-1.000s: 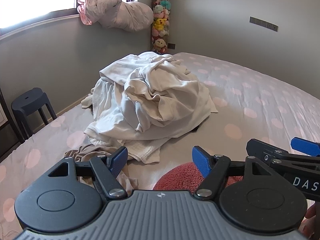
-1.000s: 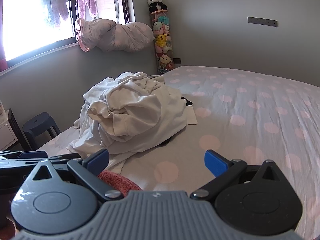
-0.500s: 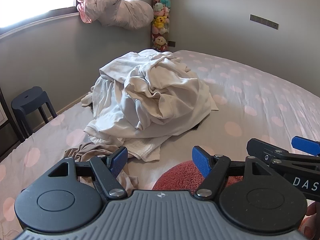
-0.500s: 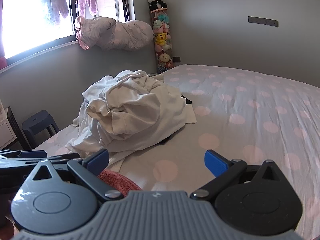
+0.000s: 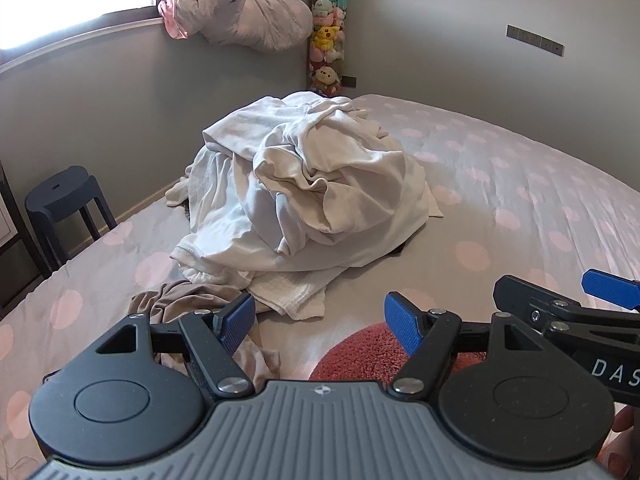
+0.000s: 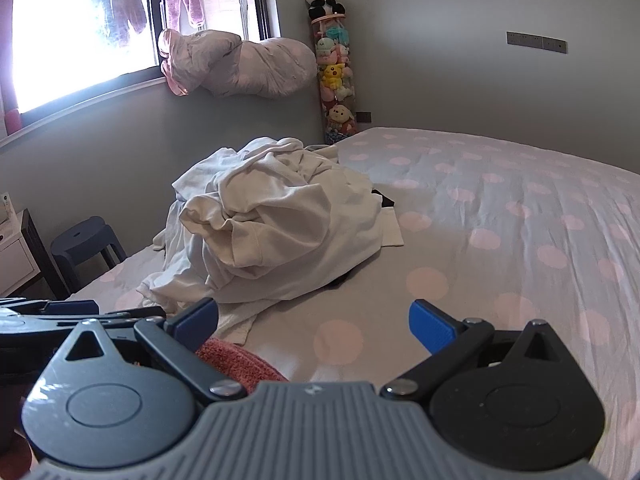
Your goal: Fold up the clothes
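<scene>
- White pile is sitting unfolded on the bed, toward the window-side edge; several garments tangled, none laid flat.
- Beige garment is lying crumpled just in front of the pile, under the left gripper's left finger.
- Red fuzzy piece is lying nearest, between and below both grippers; also showing in the right view.
- Over the last second almost nothing is changing: both views are drifting only slightly, pile is appearing a touch lower in frame, cloth is not shifting at all.
- Left gripper is hanging wide, holding nothing; no contact with cloth.
- Right gripper is likewise spread wide and empty, sitting just beside the left one.
- Reading: task is barely starting; this looks like a pre-approach pause, no garment picked yet.
- Next move probably needs one garment singled out; red piece or beige garment is looking easiest, being loose and nearest.
- Risk: grabbing into the pile likely drags several layers together.
- Stool and toy column are standing off the bed, irrelevant.
</scene>
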### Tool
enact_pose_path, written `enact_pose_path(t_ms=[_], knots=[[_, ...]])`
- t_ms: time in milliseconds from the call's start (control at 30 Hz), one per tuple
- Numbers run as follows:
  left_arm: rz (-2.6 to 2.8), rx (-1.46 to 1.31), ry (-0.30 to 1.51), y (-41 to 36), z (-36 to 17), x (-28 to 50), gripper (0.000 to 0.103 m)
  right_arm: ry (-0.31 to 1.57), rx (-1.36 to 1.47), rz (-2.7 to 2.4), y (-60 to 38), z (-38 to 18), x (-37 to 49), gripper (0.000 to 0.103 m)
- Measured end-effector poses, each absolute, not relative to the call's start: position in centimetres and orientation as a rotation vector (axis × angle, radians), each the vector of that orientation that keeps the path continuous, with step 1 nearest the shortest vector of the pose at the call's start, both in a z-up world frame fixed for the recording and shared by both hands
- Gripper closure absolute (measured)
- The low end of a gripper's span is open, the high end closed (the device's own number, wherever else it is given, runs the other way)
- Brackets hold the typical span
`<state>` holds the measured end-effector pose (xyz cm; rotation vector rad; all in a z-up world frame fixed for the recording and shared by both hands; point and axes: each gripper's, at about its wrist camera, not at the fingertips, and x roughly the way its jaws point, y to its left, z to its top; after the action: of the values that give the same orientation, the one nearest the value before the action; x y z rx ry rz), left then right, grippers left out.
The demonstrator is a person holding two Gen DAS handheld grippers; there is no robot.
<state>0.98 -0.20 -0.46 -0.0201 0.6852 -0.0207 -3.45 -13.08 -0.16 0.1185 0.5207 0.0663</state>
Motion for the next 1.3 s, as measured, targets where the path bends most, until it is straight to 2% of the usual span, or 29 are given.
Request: enact_pose_path(t_ms=[167, 667, 733, 833, 933, 1033, 1100, 1233, 1300], knots=[[0.021, 0.061, 0.620, -0.5, -0.2, 1.4, 0.029, 0.494, 0.087, 0.120, -13.0, 0.0, -2.9, 0.001], [0.018, 0.003, 0.707, 3.9, -1.2, 9.1, 0.029, 0.565, -0.034, 0.283, -13.5, -1.3, 6.2, 0.002], [0.008, -0.010, 0.723, 4.8, -1.5, 10.8, 0.030, 0.575, -0.047, 0.291, -13.6, -1.4, 8.1, 0.006], [0.010, -0.057, 0.741, 6.1, -2.2, 13.2, 0.038, 0.594, -0.072, 0.300, -13.6, -1.9, 11.1, 0.012], [0.011, -0.096, 0.745, 6.9, -2.7, 15.6, 0.038, 0.609, -0.083, 0.305, -13.6, -2.5, 14.1, 0.013], [0.004, -0.103, 0.750, 7.1, -3.1, 18.0, 0.041, 0.620, -0.102, 0.316, -13.4, -3.2, 17.1, 0.019], [-0.001, -0.101, 0.758, 7.2, -3.4, 19.7, 0.044, 0.632, -0.111, 0.317, -13.3, -3.7, 19.2, 0.019], [-0.025, -0.114, 0.789, 7.2, -4.1, 22.9, 0.057, 0.660, -0.118, 0.315, -13.3, -5.0, 22.8, 0.021], [-0.041, -0.124, 0.798, 7.1, -4.4, 24.0, 0.064, 0.684, -0.115, 0.316, -13.5, -5.8, 23.9, 0.029]])
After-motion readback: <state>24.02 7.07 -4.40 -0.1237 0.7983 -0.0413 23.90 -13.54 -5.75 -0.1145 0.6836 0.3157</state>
